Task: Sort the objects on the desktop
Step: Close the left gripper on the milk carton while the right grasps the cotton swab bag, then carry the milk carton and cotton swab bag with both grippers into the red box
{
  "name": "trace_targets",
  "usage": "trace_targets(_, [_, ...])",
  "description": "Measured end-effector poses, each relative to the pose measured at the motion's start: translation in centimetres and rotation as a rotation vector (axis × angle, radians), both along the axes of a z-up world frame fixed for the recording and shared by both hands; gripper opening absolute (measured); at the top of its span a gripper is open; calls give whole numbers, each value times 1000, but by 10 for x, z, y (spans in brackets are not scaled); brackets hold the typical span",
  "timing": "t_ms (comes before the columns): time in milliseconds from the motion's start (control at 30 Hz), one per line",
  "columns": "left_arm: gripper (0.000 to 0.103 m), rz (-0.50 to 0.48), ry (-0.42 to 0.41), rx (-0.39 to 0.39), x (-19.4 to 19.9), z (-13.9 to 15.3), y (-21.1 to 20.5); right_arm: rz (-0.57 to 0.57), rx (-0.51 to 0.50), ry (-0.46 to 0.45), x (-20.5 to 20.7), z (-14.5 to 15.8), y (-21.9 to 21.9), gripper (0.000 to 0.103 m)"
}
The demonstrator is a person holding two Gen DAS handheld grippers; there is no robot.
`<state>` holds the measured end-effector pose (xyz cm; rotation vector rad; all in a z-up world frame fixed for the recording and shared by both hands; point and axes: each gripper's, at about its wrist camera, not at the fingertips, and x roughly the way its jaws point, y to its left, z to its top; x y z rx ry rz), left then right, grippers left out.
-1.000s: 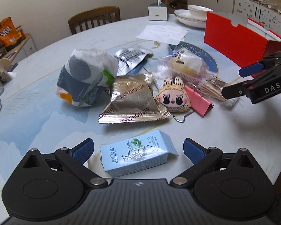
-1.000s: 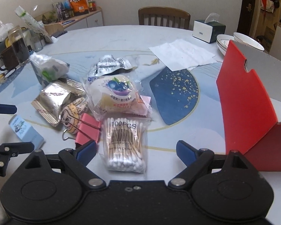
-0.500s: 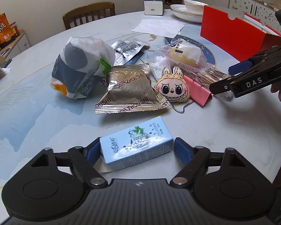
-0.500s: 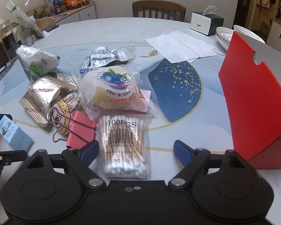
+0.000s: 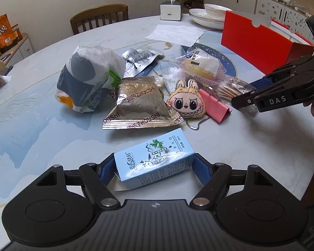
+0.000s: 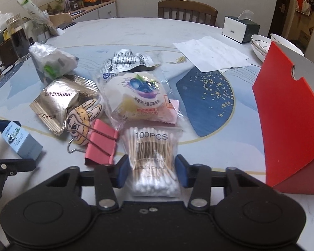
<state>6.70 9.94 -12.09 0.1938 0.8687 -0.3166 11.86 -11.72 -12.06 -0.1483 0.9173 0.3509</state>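
left gripper [image 5: 153, 167]: closing, pads now on blue carton [image 5: 155, 156] | right gripper [image 6: 151, 170]: closing, now squeezing swab bag [image 6: 151, 156]

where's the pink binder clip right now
The pink binder clip lies on the table, low and left of centre in the right wrist view, between the plush bunny charm and the bag of cotton swabs; its wire handle overlaps the charm.

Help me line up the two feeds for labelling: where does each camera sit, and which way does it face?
Left wrist: on the left gripper, looking down across the table; jaws closing around the blue carton.
Right wrist: on the right gripper, jaws closing on the cotton swab bag.
Shared: the pink binder clip, plush toy, red box.
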Motion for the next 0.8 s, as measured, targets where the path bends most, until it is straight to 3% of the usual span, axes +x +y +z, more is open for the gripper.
trace_targets(400, [76,47,-4,-19,-6,21,-23,40,86,43,-15,14,-38,36])
trace_targets(800, [76,6,-66,-55,0,66,-75,72,203,-11,-22,75,-81,36])
